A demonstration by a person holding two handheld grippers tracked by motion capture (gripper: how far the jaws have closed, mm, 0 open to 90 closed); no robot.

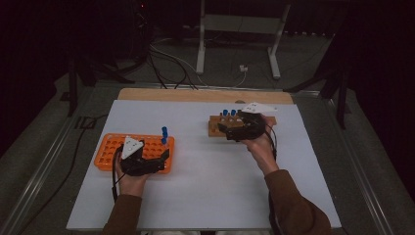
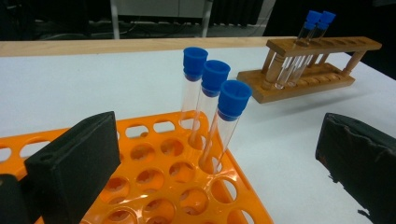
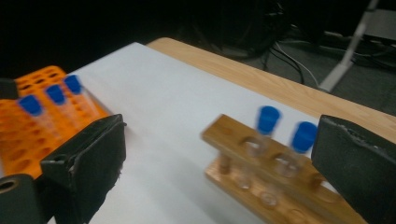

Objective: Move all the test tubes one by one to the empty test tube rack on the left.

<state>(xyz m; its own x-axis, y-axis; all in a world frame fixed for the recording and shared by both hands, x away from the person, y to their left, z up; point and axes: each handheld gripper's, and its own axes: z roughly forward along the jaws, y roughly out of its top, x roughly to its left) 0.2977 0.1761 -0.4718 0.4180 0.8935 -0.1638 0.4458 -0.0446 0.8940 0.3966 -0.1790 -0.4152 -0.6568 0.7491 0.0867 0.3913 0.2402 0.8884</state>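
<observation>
Test tubes [image 2: 219, 126] near upright, caps up

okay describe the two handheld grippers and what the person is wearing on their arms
Both the left gripper and right gripper have black bodies, each topped by a pale grey three-cornered plate with dark dots. Their fingers are thick, black, blocky pads, worn at the edges. A dark cable trails from each. The person wears brown long sleeves.

Orange rack [image 2: 154, 182], blue-capped clear tubes [image 2: 219, 126], brown wooden rack [image 2: 308, 70], white table [image 1: 205, 161].

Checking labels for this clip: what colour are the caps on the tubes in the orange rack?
Blue caps, clearest in the left gripper view.
</observation>
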